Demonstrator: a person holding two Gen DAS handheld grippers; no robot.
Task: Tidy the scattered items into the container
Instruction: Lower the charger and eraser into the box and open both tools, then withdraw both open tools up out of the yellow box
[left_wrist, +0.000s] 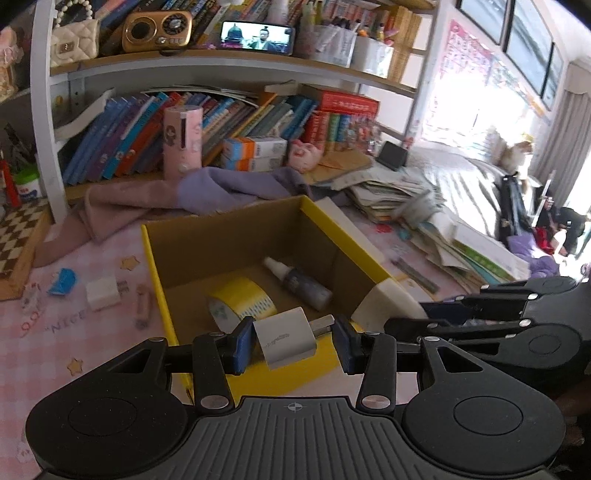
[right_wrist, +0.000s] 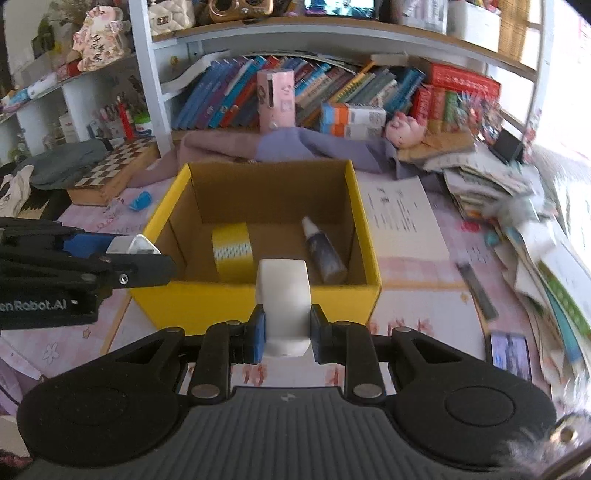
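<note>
While both claws hang at the near edge of the yellow box (right_wrist: 207, 299), each one has something clamped between its blue pads. The left gripper (left_wrist: 293, 341) is closed on a white plug adapter (left_wrist: 286, 338), one pad on the body and the other on its metal prongs, and the adapter sits over the box's near wall. The right gripper (right_wrist: 287, 332) is pressed tight on a white rounded block (right_wrist: 283, 295), which sticks forward just short of the box's front wall; in the left view that same block (left_wrist: 388, 304) shows at the box's near right corner.

Inside the box, on its brown cardboard floor, lie a roll of yellow tape (right_wrist: 232, 251) on the left and a small dark bottle with a white nozzle (right_wrist: 325, 253) on the right, apart from each other.

Left of the box, on the pink tablecloth (left_wrist: 55, 369), a second white adapter (left_wrist: 103, 293), a blue scrap (left_wrist: 62, 280) and a small clip-like piece (left_wrist: 142, 304) lie loose.

Beyond the box lies a purple cloth (left_wrist: 221, 190), then a shelf of books (left_wrist: 147, 136) with a pink cylinder (left_wrist: 183, 142) standing in front.
</note>
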